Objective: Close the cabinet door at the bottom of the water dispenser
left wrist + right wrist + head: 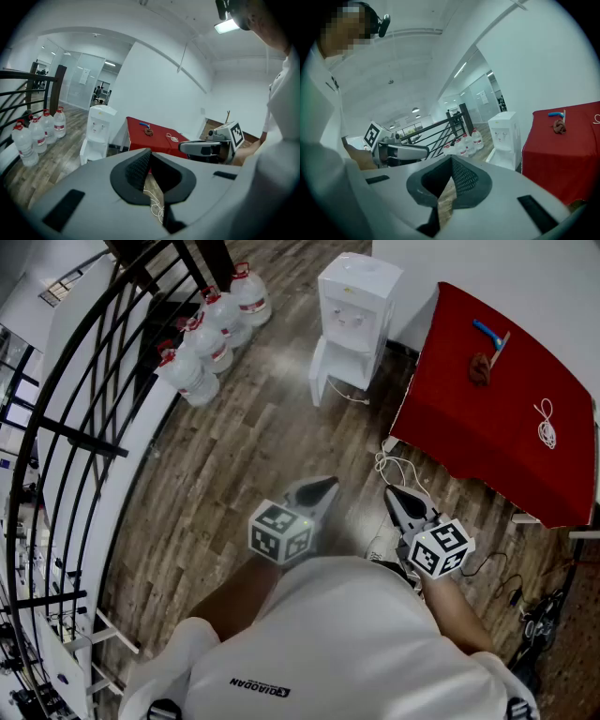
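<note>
Door: white plastic cabinet door point(321, 371) is hanging open below the white water dispenser point(358, 298); likely light, stiff.
Contact: pushing its free edge should work.
Grippers: left gripper point(325, 486) and right gripper point(391, 493) are clenching empty, far off.

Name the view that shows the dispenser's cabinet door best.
Head view: the cabinet door plainly stands swung open low on the water dispenser. Both gripper views show it small, far off, hard to read.

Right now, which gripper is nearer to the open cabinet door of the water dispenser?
Left. The left gripper is nearly straight below the cabinet door in the head view; the right gripper stands further right, by the red table.
</note>
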The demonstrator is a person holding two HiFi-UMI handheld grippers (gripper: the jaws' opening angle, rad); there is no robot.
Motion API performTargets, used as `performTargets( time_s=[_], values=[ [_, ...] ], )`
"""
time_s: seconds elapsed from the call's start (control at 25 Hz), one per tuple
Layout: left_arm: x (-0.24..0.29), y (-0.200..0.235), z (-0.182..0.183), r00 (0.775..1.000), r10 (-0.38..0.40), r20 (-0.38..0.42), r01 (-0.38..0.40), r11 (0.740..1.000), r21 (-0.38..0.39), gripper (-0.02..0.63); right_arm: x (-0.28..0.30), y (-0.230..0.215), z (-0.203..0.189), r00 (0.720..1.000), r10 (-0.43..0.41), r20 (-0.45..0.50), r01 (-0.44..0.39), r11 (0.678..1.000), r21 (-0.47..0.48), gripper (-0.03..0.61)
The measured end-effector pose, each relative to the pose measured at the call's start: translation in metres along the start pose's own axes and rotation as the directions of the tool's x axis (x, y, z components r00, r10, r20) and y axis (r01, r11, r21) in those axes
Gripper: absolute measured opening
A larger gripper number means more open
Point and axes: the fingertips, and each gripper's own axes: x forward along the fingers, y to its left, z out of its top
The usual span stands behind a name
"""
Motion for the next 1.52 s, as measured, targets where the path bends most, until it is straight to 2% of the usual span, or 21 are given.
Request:
performTargets(
  time_s=[0.32,0.56,0.72,1.16,1.52],
  values=[
    [0.002,0.0,0.003,1.0,0.002,0.003,-0.002,1.0,0.002,-0.002,0.003,0.0,-0.001,1.0,0.012,-0.007,-0.012,1.0,0.005,0.009],
    [0.004,0.005,-0.002,1.0,0.014,-0.003,-0.014,1.0,-0.02,0.0,0.009,0.006,-0.005,0.998,0.06,0.007,-0.061,0.995,0.084,0.009],
    [0.006,0.006,-0.003,1.0,0.012,-0.005,-0.012,0.999,-0.031,-0.002,0.012,0.004,-0.01,0.999,0.035,-0.023,-0.034,0.998,0.044,0.009],
    [-0.006,0.021,-0.008,1.0,0.024,-0.004,-0.025,0.999,-0.026,-0.001,0.026,0.01,-0.011,0.999,0.007,-0.036,-0.006,1.0,0.02,0.009],
    [-0.043,0.066,-0.014,0.999,0.038,-0.005,-0.038,0.999,-0.032,-0.002,0.073,0.046,-0.017,0.998,0.02,-0.059,-0.019,1.0,0.006,0.009]
  ],
)
